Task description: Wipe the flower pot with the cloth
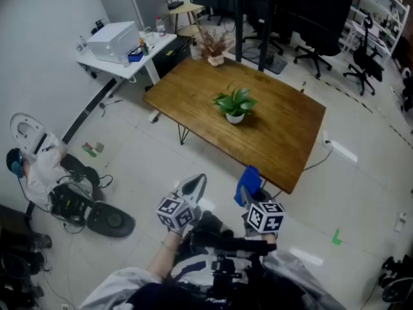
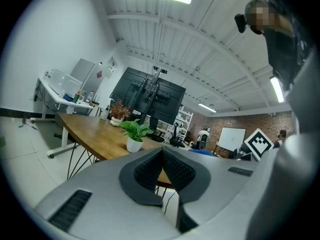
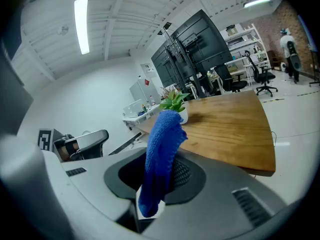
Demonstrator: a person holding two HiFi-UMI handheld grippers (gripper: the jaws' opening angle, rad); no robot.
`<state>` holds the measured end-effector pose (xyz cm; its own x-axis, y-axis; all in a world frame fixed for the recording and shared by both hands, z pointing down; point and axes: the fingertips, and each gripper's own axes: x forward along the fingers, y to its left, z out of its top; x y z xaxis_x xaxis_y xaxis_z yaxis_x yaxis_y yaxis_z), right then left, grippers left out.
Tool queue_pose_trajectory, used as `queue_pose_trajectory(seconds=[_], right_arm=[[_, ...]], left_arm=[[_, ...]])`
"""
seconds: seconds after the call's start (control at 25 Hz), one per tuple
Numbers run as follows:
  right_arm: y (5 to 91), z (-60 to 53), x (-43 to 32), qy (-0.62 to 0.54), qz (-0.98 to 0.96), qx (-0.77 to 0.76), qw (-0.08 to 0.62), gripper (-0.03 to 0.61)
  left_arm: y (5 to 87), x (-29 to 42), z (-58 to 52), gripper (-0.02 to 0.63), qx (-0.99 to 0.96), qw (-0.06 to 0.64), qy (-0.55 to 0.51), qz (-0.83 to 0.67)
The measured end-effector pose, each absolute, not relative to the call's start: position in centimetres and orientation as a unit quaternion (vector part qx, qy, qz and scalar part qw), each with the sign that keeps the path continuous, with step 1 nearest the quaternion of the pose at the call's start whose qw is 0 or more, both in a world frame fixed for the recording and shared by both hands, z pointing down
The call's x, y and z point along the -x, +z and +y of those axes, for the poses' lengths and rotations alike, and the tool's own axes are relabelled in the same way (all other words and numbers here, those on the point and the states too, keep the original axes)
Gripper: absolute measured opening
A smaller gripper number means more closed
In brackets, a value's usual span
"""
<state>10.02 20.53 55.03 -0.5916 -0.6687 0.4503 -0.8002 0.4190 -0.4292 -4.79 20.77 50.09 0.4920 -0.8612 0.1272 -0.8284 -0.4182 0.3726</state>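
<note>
Head view: the flower pot [image 1: 235, 117] (white, with a leafy plant) stands mid-worktop [image 1: 284, 141], well apart from both claws.

Left gripper view: the left claw [image 2: 161, 156] is closed with nothing in it.

Right gripper view: the right claw [image 3: 161, 176] pinches the blue cloth [image 3: 162, 139], which sticks upward.

Left gripper [image 2: 162, 159]: my jaws are pressed together with nothing between them, held near level. Right gripper [image 3: 167, 171]: tipped down somewhat more, jaws clamped on the blue cloth [image 3: 162, 139], which sticks out past the pads. I hold both low in front of my body, side by side and a little apart, marker cubes up, pointing forward. My left forearm [image 1: 162, 256] leads up to its cube.
</note>
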Motion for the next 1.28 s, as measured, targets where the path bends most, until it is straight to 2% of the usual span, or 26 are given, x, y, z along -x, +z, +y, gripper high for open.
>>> queue_pose_trajectory(seconds=[0.28,0.48,0.72,0.92,1.28], right_arm=[[55.9,15.5,-10.4,0.306,-0.833,-0.447,0.113,0.081],[56.1,10.0,-11.0,0.304,-0.82,-0.47,0.117,0.081],[56.8,3.3,-11.2,0.317,-0.797,-0.499,0.127,0.081],[57.4,-1.8,-10.8,0.328,-0.776,-0.521,0.132,0.081],[58.1,-4.9,-9.9,0.353,-0.743,-0.548,0.153,0.081]], left_arm=[[51.2,5.4,14.8,0.012,-0.838,0.204,-0.042,-0.503],[53.2,5.4,7.9,0.137,-0.853,0.213,-0.018,-0.476],[55.4,5.9,-1.4,0.144,-0.866,0.212,0.028,-0.453],[58.2,5.6,-7.5,0.189,-0.879,0.223,0.076,-0.415],[61.1,3.6,-13.8,0.21,-0.9,0.232,0.111,-0.351]])
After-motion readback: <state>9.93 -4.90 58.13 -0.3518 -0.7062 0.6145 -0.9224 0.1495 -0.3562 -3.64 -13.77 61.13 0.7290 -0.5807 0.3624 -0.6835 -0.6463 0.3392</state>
